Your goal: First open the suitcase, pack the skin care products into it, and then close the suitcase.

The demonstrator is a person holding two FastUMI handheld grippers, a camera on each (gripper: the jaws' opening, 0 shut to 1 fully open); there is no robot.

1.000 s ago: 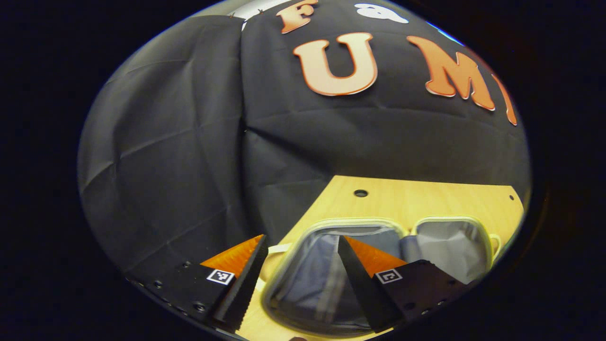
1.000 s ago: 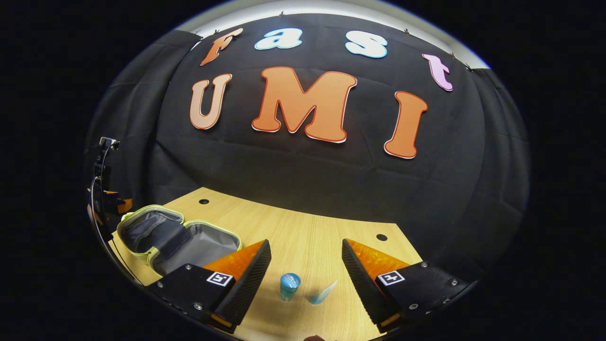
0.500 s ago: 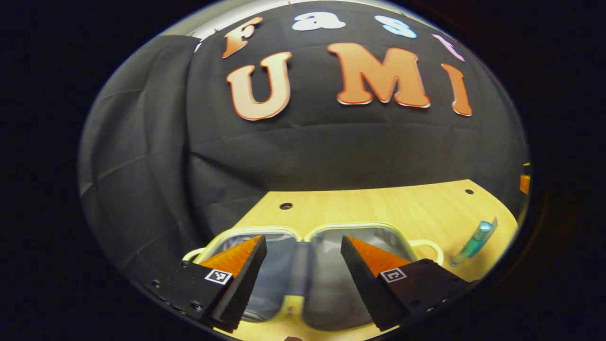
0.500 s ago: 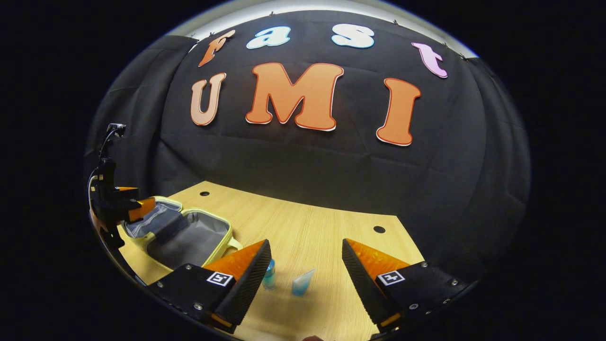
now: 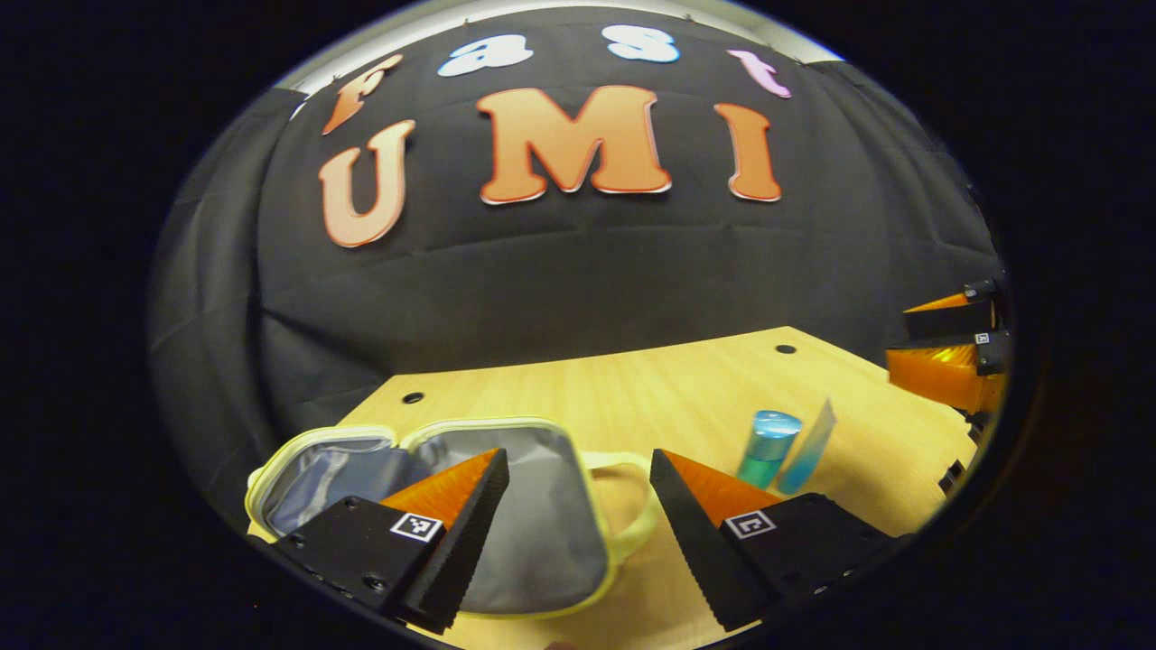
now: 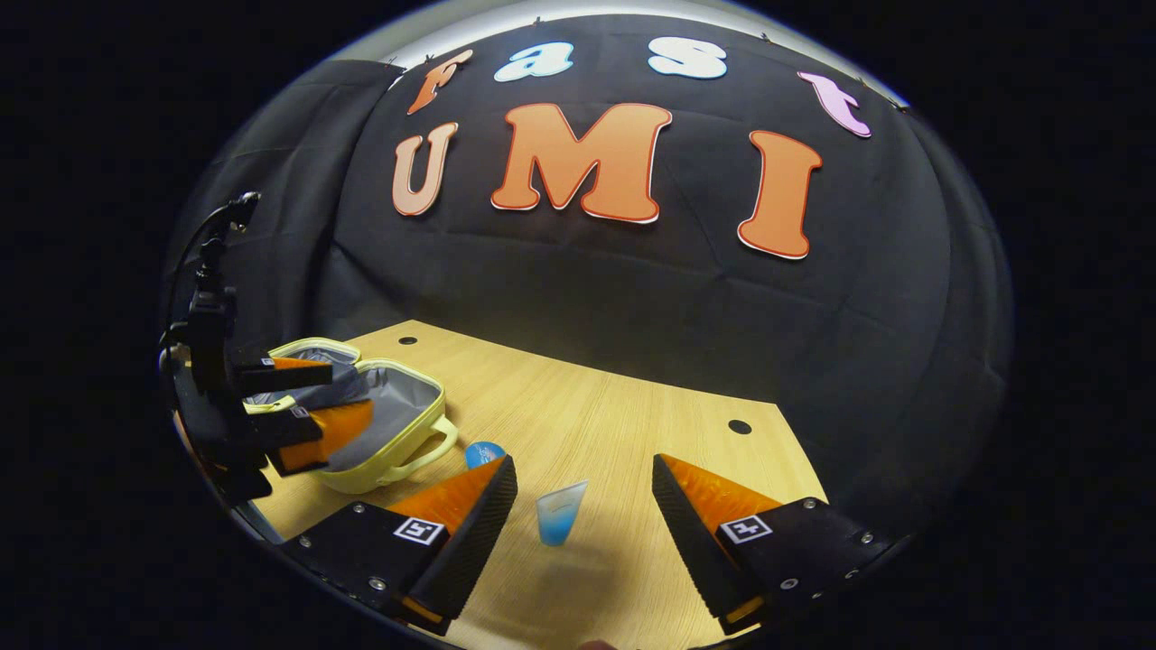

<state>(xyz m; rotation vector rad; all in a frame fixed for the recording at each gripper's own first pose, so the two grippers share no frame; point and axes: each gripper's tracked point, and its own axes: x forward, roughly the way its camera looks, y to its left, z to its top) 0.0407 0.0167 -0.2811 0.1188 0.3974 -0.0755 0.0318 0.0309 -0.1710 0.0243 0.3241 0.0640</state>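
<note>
Fingers of both grippers [image 5: 578, 542] [image 6: 582, 533] gape empty; tube [image 6: 558, 513] label unreadable.

One suitcase [image 5: 542, 533] lies open on the one wooden table [image 5: 632, 397], its two lined halves side by side, just beyond the left gripper [image 5: 578, 533]'s fingers. One looped handle [image 5: 632, 506] shows on it. Two skin care products stand ahead of the right gripper [image 6: 582, 542]: one tube [image 6: 558, 519] between its fingers, and one capped bottle [image 6: 483, 452] half hidden behind its left finger, probably a bottle. Three round holes [image 5: 413, 397] dot the tabletop. There are two grippers, each with two spread fingers.
</note>
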